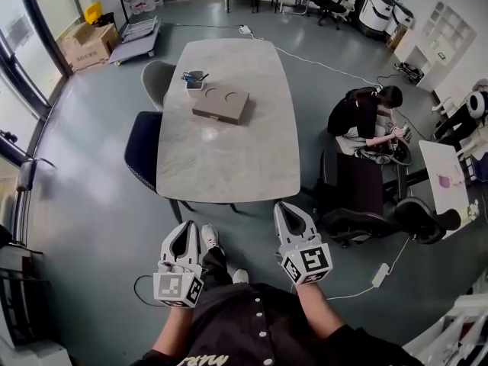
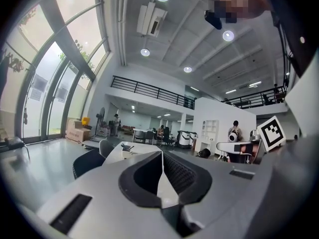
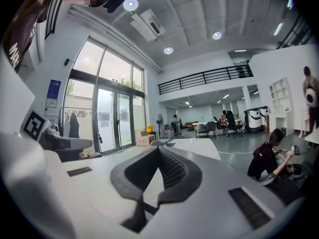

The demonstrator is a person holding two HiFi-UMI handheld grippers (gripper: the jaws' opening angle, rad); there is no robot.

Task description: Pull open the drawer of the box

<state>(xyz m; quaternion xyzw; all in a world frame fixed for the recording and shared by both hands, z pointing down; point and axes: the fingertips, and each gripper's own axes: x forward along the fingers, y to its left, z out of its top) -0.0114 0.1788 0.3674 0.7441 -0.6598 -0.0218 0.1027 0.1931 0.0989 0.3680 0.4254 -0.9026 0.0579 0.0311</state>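
Well short of the box: both grippers are empty and the reach is not yet made.
The flat brown box point(image 1: 221, 105) lies on the table point(image 1: 229, 166) in the upper middle of the head view, just beside a small white pen holder point(image 1: 195, 82). It is well apart from the left hand-held gripper point(image 1: 185, 226) and right hand-held gripper point(image 1: 287, 207) at the bottom of the frame, each with jaws pressed together on nothing. The drawer front cannot be made out from here. Best, I judge, to step close and find it first. Then part one gripper's jaws for the pull, steady the box body with the other, and draw straight out.
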